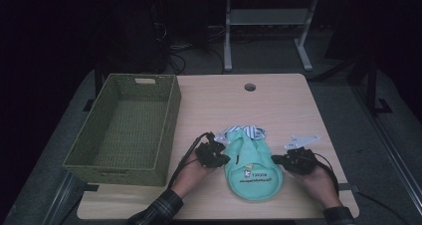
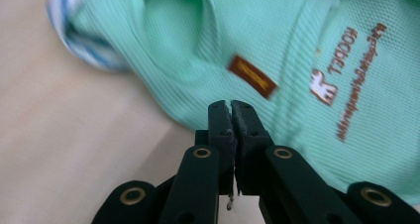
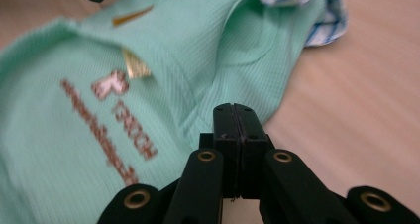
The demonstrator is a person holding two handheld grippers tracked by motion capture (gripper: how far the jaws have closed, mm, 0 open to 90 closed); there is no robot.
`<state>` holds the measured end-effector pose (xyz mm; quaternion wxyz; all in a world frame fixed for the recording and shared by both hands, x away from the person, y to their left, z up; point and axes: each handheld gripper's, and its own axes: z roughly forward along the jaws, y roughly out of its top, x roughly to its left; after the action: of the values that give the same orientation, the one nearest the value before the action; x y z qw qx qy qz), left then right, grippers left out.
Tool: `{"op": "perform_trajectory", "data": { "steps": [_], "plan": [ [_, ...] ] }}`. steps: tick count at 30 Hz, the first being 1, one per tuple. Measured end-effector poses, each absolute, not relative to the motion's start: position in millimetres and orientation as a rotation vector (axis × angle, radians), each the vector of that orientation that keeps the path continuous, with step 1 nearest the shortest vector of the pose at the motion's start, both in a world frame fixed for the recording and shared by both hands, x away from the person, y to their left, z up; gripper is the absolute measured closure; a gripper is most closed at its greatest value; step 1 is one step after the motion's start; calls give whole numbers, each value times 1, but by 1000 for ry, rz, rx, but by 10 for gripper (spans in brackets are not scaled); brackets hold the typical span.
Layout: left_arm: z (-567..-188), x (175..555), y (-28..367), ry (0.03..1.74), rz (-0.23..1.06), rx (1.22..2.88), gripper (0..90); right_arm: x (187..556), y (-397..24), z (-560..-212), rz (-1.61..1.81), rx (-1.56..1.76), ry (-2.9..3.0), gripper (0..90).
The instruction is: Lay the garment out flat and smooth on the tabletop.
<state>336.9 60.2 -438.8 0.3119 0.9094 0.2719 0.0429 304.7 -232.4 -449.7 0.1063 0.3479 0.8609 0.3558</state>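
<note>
We see a small mint-green garment [image 1: 251, 170] lying flat on the wooden table [image 1: 278, 105], near the person's edge, between the two grippers. A blue-and-white striped collar [image 1: 245, 131] sits at its far end.

Writing on it: rust-coloured print [image 2: 346, 60] in the left gripper view, upside down and mirrored from this angle. We can't read it for certain. A small animal-like logo [image 2: 324, 87] sits beside the larger word, with a longer line of smaller text under it, illegible. A small brown sewn tag [image 2: 252, 76] carries tiny gold lettering, too blurred to read. In the right gripper view the same print [image 3: 124, 130] is also blurred.

Left gripper [image 1: 215, 153]: in the left gripper view [image 2: 231, 107] the jaws are pressed together, tips at the garment's edge. We can't tell whether cloth is pinched between them.

Right gripper [image 1: 293, 160]: in the right gripper view [image 3: 234, 110] the jaws are closed flush, tips at the garment's opposite edge; again we can't tell if fabric is caught.

A green woven basket [image 1: 166, 135] stands on the table's left side, just beside the left gripper. The table has a round cable hole [image 1: 250, 87] near its far edge.
</note>
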Motion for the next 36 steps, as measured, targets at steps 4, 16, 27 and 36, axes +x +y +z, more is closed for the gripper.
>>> {"op": "perform_trajectory", "data": {
  "steps": [4, 16, 27, 36],
  "plan": [
    [-434, 351, 58, 737, 132, 2387, 871, 326, -227, -447, 1044, 1021, 2522, 891],
    [-432, 378, 66, 814, 189, 2336, 876, 370, -216, -435, 1132, 1016, 2476, 893],
    [-450, 396, 61, 861, 192, 2356, 889, 412, -183, -460, 1045, 1009, 2562, 900],
    [-455, 402, 68, 859, 230, 2382, 898, 400, -192, -466, 991, 1018, 2575, 900]
  ]
}}
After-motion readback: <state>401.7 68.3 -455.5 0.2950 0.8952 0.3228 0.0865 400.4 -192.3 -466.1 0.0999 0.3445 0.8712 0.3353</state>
